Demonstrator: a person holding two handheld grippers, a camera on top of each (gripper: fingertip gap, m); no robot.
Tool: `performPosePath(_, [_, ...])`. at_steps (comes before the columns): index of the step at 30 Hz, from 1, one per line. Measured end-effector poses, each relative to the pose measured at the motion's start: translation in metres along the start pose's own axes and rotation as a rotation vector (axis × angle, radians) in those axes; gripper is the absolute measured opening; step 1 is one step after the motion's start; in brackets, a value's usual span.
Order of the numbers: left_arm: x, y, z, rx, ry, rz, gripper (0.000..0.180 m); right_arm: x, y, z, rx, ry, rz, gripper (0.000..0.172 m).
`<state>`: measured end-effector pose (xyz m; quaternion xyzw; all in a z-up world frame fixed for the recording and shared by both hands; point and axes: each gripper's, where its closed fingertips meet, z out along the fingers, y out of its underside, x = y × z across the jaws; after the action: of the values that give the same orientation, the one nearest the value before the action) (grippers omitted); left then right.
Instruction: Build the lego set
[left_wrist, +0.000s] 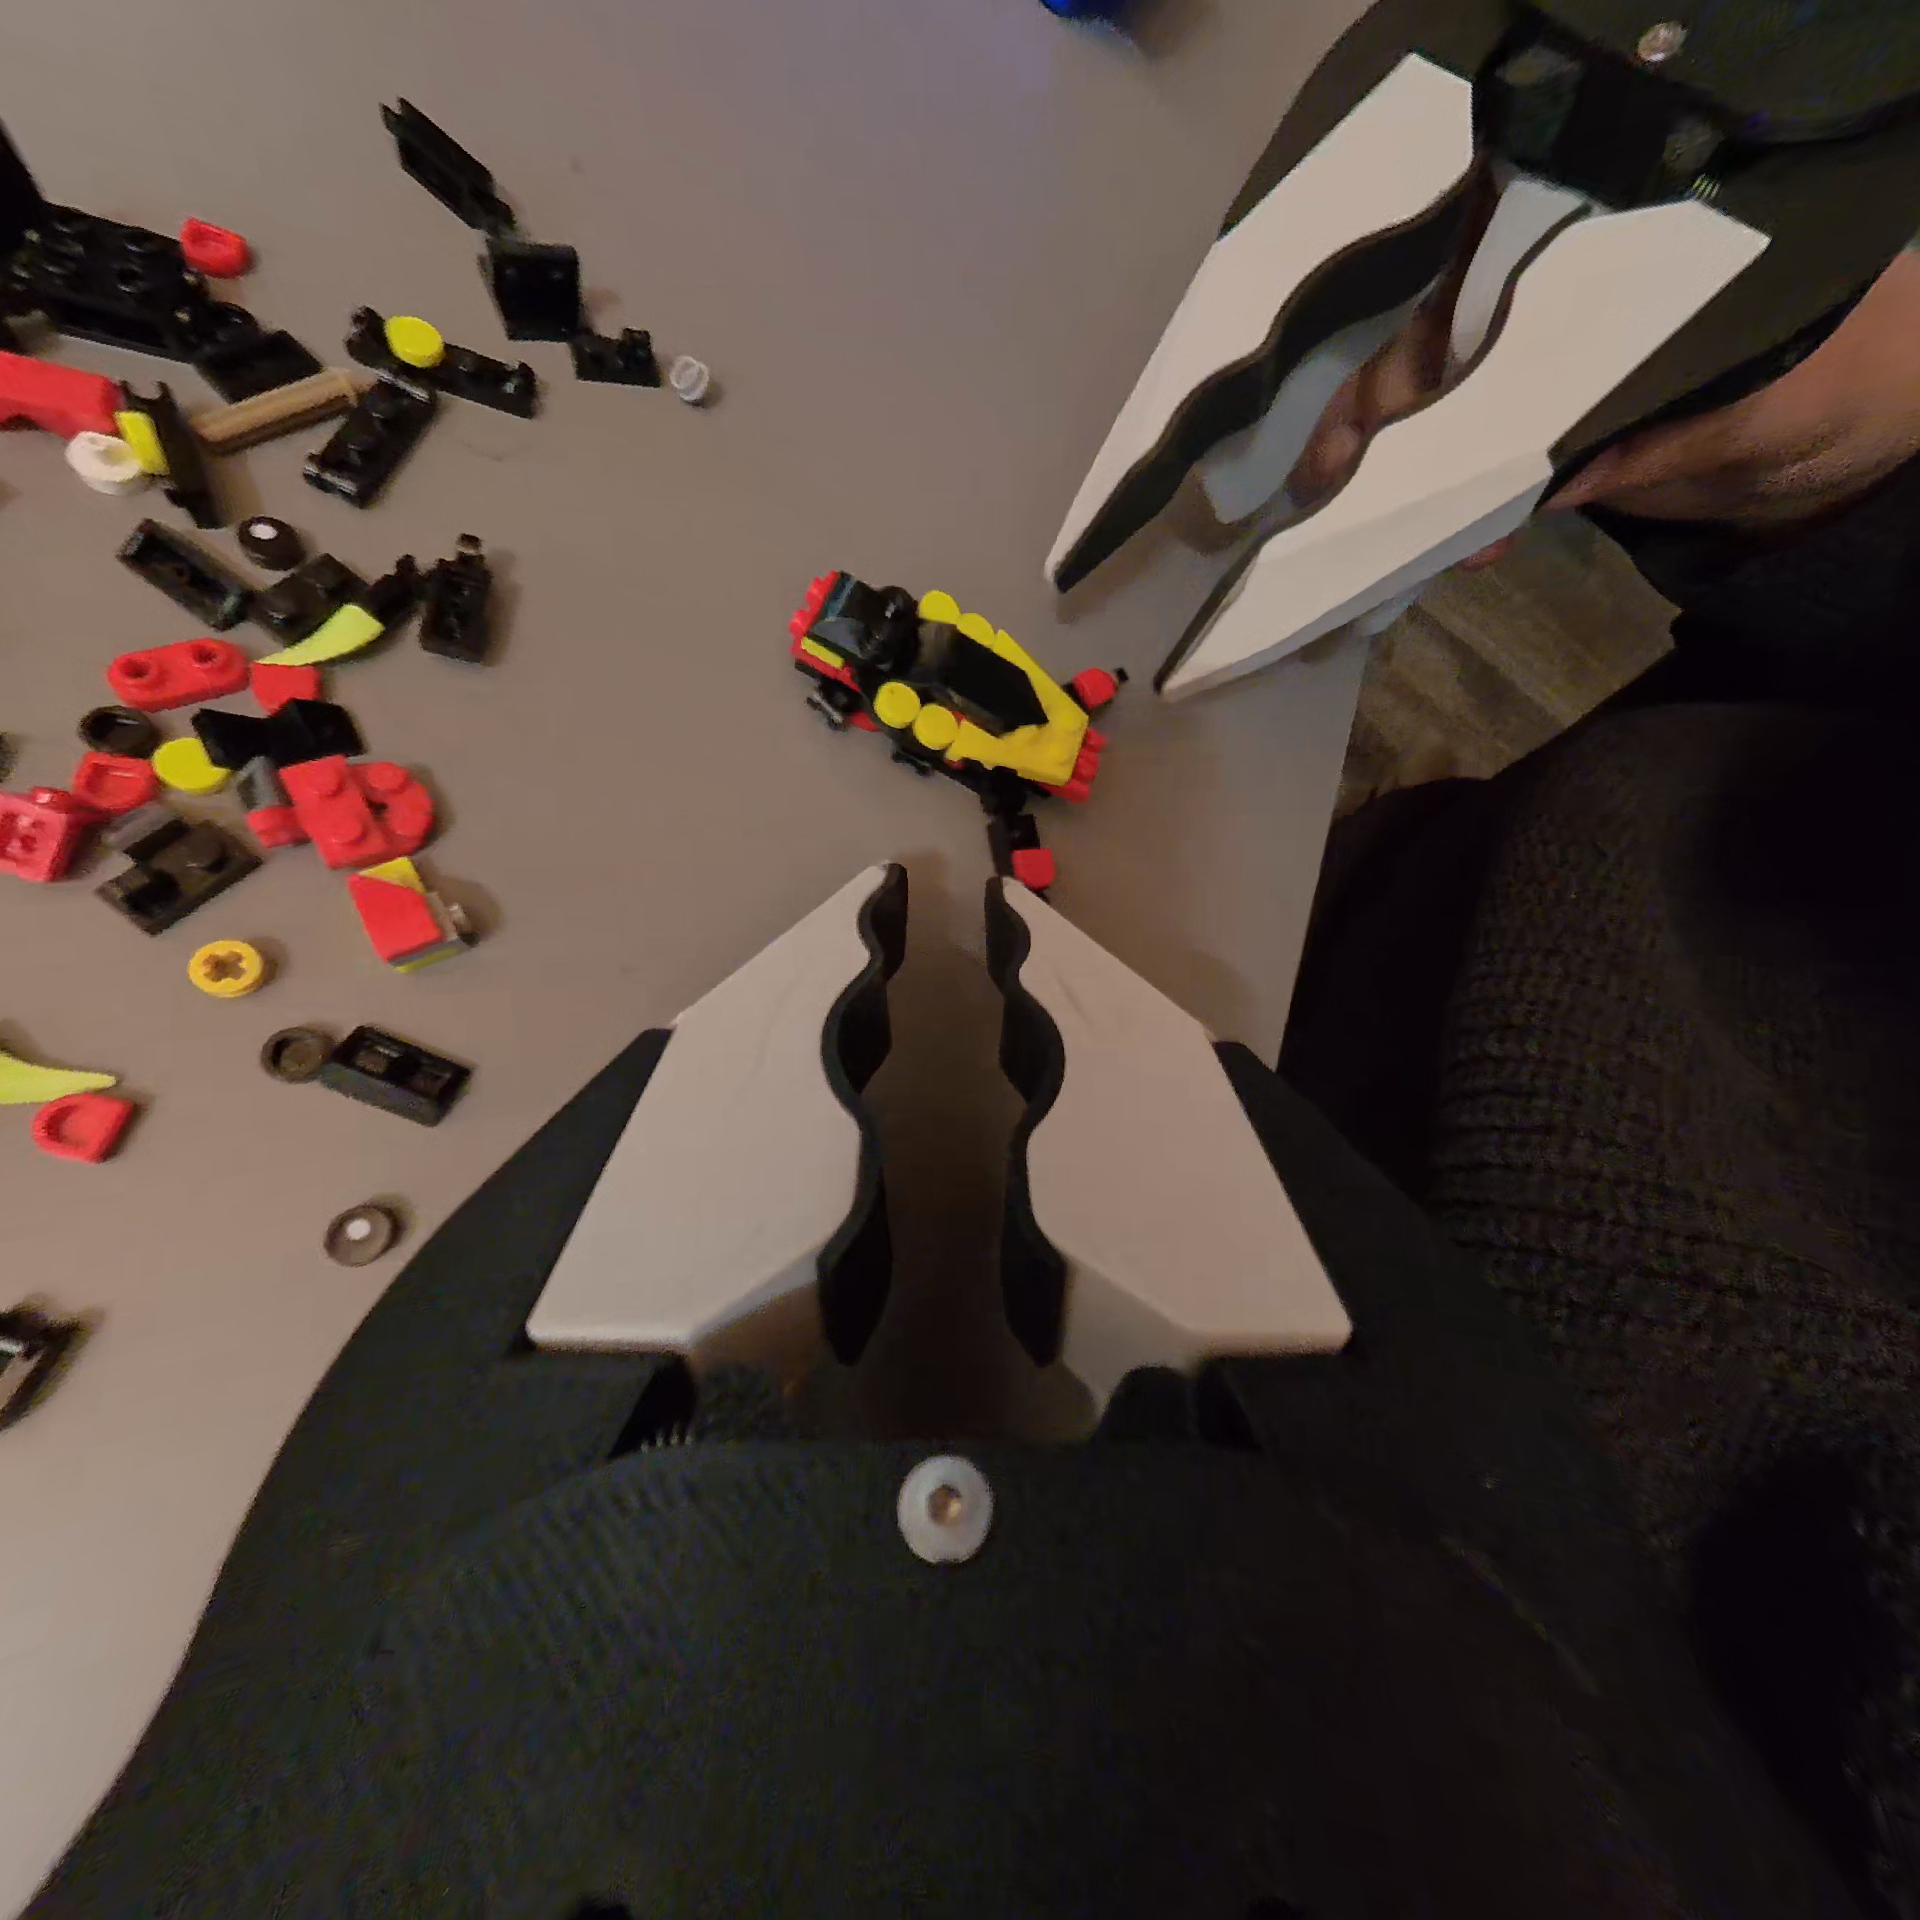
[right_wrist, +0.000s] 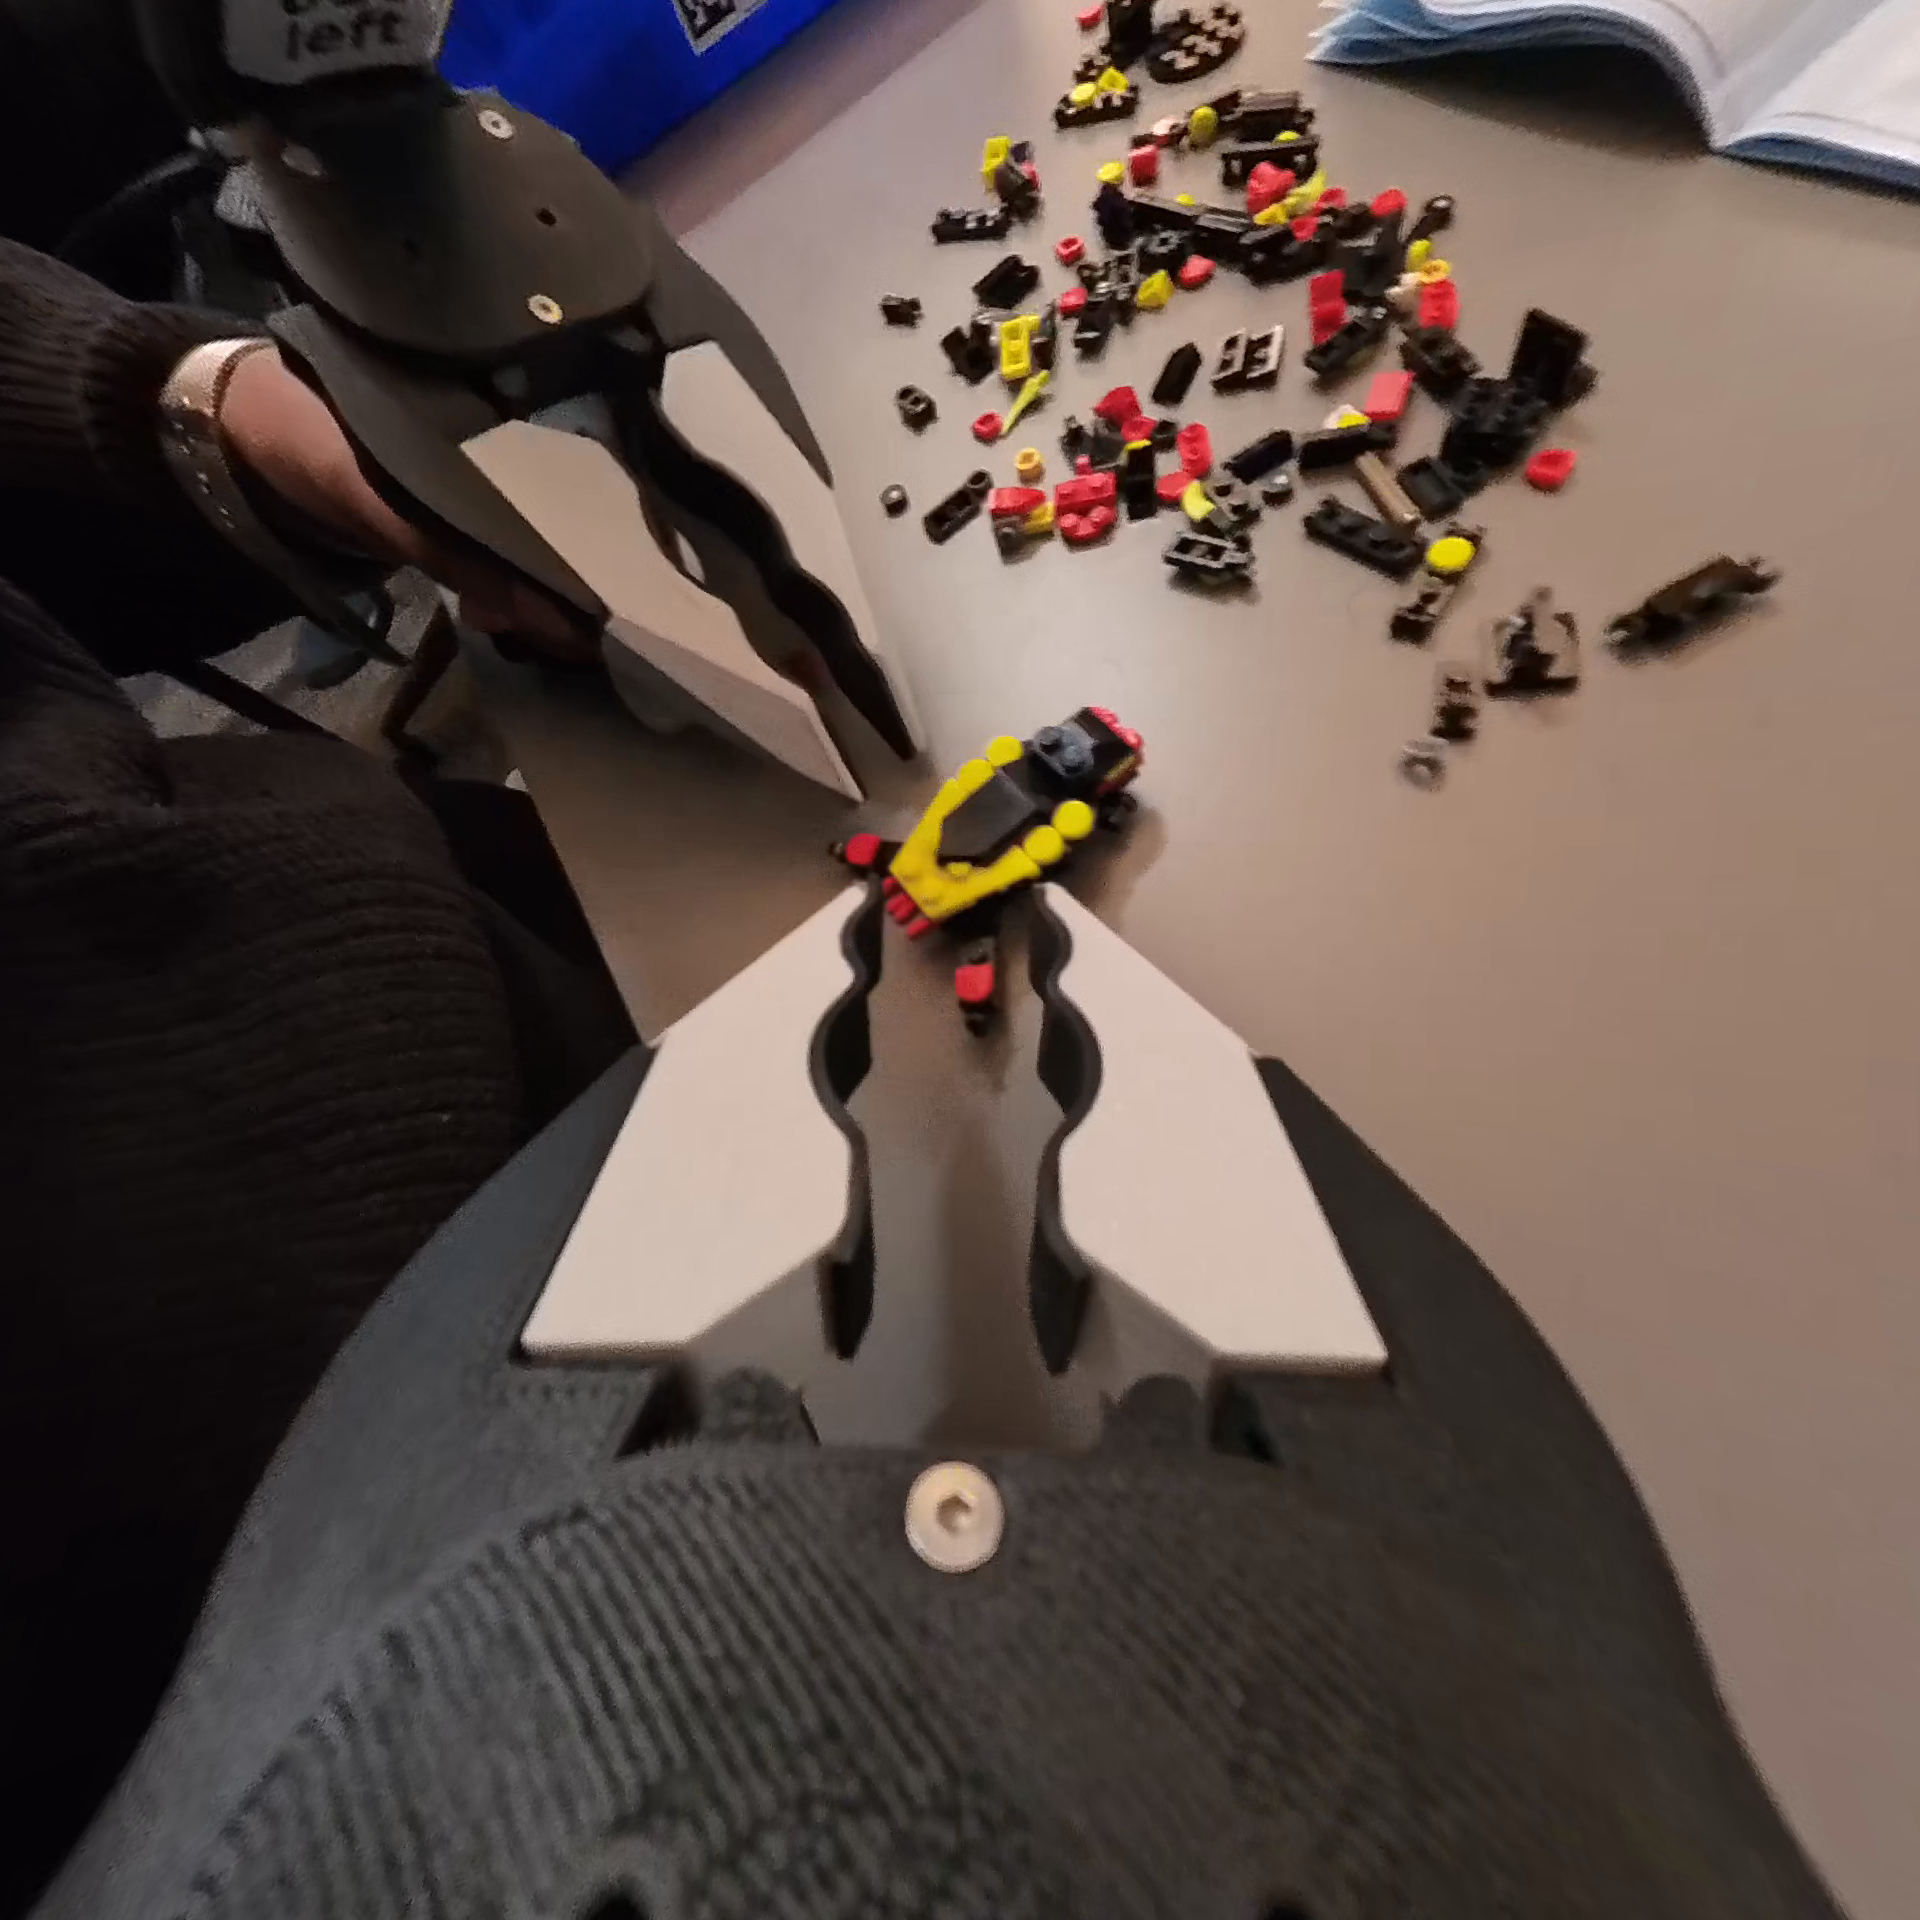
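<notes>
A: What is the biggest thing here?

B: The flat grey table (left_wrist: 727, 156). On its far side lies a wide scatter of small loose black, red and yellow plastic bricks (right_wrist: 1278, 395), and at the far corner an open booklet with blue-edged pages (right_wrist: 1714, 73).

A: And where is the small built model?

B: The little brick-built vehicle in yellow, black and red (left_wrist: 940, 691) rests on the table near the edge beside the person, well apart from the loose pile. Its long axis runs diagonally; the wide yellow end with a row of red studs points toward the table edge, and the narrower black and red end points toward the loose bricks. A black wedge lies along its top, with round yellow studs on both sides. A thin black arm with a red tip (left_wrist: 1023, 847) sticks out from the wide end.

A: The tongs?

B: The left gripper (left_wrist: 943, 883) stands open with nothing between its fingers, its tips just beside that red tip. The right gripper (right_wrist: 951, 909) is open too; in its own view, the model's wide end and the arm lie between its fingers, and I see no pad pressing.
</notes>
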<state>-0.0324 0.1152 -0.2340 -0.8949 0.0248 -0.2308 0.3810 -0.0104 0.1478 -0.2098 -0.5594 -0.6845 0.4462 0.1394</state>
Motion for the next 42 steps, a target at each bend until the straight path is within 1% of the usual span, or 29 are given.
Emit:
performPosePath(1, [0.002, 0.002, 0.001, -0.012, 0.000, 0.013, 0.013, -0.002, 0.001, 0.003, -0.011, 0.003, -0.013, 0.028])
performPosePath(5, [0.008, 0.006, 0.005, -0.042, -0.010, 0.079, 0.015, -0.001, 0.003, 0.013, -0.050, 0.057, -0.052, 0.034])
performPosePath(8, [0.011, 0.008, 0.007, -0.059, -0.016, 0.114, 0.016, 0.005, -0.001, 0.019, -0.051, 0.080, 0.000, 0.039])
performPosePath(11, [0.017, 0.009, 0.009, -0.063, 0.002, 0.123, 0.016, 0.009, 0.007, 0.025, -0.098, 0.079, 0.045, 0.043])
performPosePath(13, [0.021, 0.009, 0.011, -0.064, 0.017, 0.121, 0.016, 0.011, 0.009, 0.026, -0.106, 0.076, 0.062, 0.037])
performPosePath(15, [0.024, 0.009, 0.012, -0.064, 0.022, 0.129, 0.017, 0.008, 0.008, 0.026, -0.099, 0.038, 0.103, 0.025])
performPosePath(17, [0.025, 0.008, 0.011, -0.054, 0.020, 0.141, 0.017, 0.007, 0.008, 0.025, -0.087, 0.002, 0.158, 0.024])
performPosePath(20, [0.026, 0.003, 0.009, -0.017, 0.022, 0.141, 0.017, 0.005, -0.004, 0.018, -0.001, -0.075, 0.249, 0.024])
performPosePath(23, [0.027, -0.008, 0.002, 0.056, 0.043, 0.110, 0.020, -0.002, -0.028, 0.003, 0.155, -0.198, 0.327, 0.024])
performPosePath(27, [0.042, -0.037, -0.017, 0.236, 0.159, 0.059, 0.029, -0.010, -0.053, -0.019, 0.330, -0.353, 0.411, 0.023])
performPosePath(29, [0.047, -0.049, -0.027, 0.315, 0.203, 0.038, 0.032, -0.012, -0.062, -0.028, 0.395, -0.401, 0.430, 0.023])
performPosePath(31, [0.048, -0.056, -0.035, 0.370, 0.222, 0.029, 0.034, -0.014, -0.067, -0.034, 0.429, -0.408, 0.404, 0.023])
performPosePath(33, [0.049, -0.061, -0.040, 0.409, 0.229, 0.028, 0.039, -0.017, -0.068, -0.035, 0.428, -0.383, 0.340, 0.023])
performPosePath(34, [0.049, -0.063, -0.041, 0.422, 0.225, 0.029, 0.046, -0.019, -0.068, -0.035, 0.422, -0.369, 0.302, 0.023])
performPosePath(37, [0.048, -0.066, -0.043, 0.448, 0.198, 0.056, 0.074, -0.028, -0.067, -0.034, 0.400, -0.335, 0.190, 0.023])
performPosePath(39, [0.050, -0.066, -0.044, 0.451, 0.189, 0.090, 0.085, -0.034, -0.065, -0.032, 0.381, -0.321, 0.132, 0.023])
performPosePath(42, [0.056, -0.063, -0.044, 0.443, 0.198, 0.145, 0.087, -0.042, -0.060, -0.030, 0.346, -0.332, 0.083, 0.023])
